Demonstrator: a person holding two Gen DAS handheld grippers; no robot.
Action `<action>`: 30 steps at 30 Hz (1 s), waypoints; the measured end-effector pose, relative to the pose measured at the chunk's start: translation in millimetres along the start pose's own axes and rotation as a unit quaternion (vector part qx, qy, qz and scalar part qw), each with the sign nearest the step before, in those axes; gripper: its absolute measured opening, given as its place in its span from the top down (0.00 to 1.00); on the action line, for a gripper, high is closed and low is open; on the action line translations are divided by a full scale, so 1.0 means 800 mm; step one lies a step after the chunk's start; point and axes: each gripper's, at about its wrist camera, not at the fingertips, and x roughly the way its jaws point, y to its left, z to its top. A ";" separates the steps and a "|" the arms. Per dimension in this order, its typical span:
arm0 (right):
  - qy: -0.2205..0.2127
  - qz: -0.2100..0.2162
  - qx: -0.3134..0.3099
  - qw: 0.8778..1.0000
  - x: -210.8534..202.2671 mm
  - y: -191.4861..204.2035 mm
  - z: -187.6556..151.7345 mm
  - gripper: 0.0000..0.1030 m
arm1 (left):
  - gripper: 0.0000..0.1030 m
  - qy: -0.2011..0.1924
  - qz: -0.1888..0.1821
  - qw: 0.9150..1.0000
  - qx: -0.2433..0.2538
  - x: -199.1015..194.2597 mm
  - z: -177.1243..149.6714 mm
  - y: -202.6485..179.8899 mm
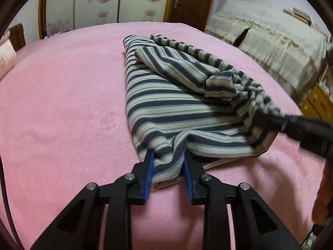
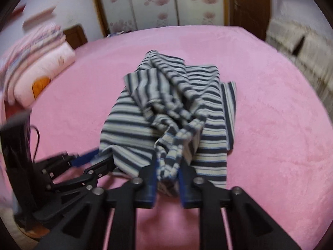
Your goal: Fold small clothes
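A navy-and-cream striped garment (image 1: 177,104) lies partly folded on the pink bed cover (image 1: 62,104). My left gripper (image 1: 169,156) is shut on its near edge, with fabric bunched between the blue pads. My right gripper (image 2: 167,166) is shut on a gathered fold of the same striped garment (image 2: 166,108) and holds it lifted above the lower layer. In the left wrist view the right gripper (image 1: 270,118) comes in from the right with that fold. In the right wrist view the left gripper (image 2: 100,158) holds the garment's left edge.
A pink pillow and folded bedding (image 2: 37,62) lie at the bed's left. Floral wardrobe doors (image 1: 100,2) and a brown door (image 1: 191,2) stand behind the bed. A beige covered sofa (image 1: 270,37) stands at the right, with a yellow cabinet (image 1: 316,102) near it.
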 end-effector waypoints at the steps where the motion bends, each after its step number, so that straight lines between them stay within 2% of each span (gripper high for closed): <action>1: -0.007 0.004 0.019 1.000 -0.001 -0.011 0.000 0.88 | 0.81 -0.001 -0.001 1.000 -0.001 -0.001 -0.001 0.001; 4: -0.015 0.019 0.082 0.996 0.000 -0.058 -0.007 0.88 | 0.83 -0.001 -0.002 1.000 -0.007 -0.004 -0.004 0.005; 8: 0.009 0.046 0.159 0.986 0.026 -0.119 -0.031 0.87 | 0.83 -0.006 0.002 1.000 -0.003 -0.010 -0.011 0.007; 13: 0.014 0.059 0.196 0.979 0.030 -0.140 -0.045 0.76 | 0.83 -0.011 0.004 1.000 -0.004 -0.015 -0.015 0.007; 15: 0.011 0.052 0.188 0.981 0.024 -0.138 -0.044 0.72 | 0.83 -0.010 -0.005 1.000 -0.012 -0.016 -0.018 0.011; 18: 0.009 0.036 0.162 0.986 0.014 -0.127 -0.040 0.72 | 0.80 -0.013 -0.025 0.999 -0.036 -0.017 -0.023 0.022; 20: 0.003 0.024 0.135 0.991 0.001 -0.114 -0.032 0.72 | 0.72 -0.013 -0.045 0.997 -0.067 -0.017 -0.027 0.037; 21: -0.004 0.018 0.119 0.993 -0.006 -0.106 -0.027 0.72 | 0.62 -0.012 -0.052 0.995 -0.083 -0.016 -0.030 0.044; 22: -0.011 0.012 0.104 0.994 -0.014 -0.099 -0.021 0.72 | 0.58 -0.007 -0.062 0.993 -0.104 -0.013 -0.035 0.054; 26: -0.043 -0.004 0.037 0.998 -0.037 -0.063 0.009 0.66 | 0.58 -0.021 -0.103 0.983 -0.149 -0.010 -0.051 0.076; 30: -0.065 -0.021 -0.049 0.996 -0.033 -0.017 0.039 0.59 | 0.58 -0.039 -0.099 0.984 -0.142 -0.009 -0.059 0.074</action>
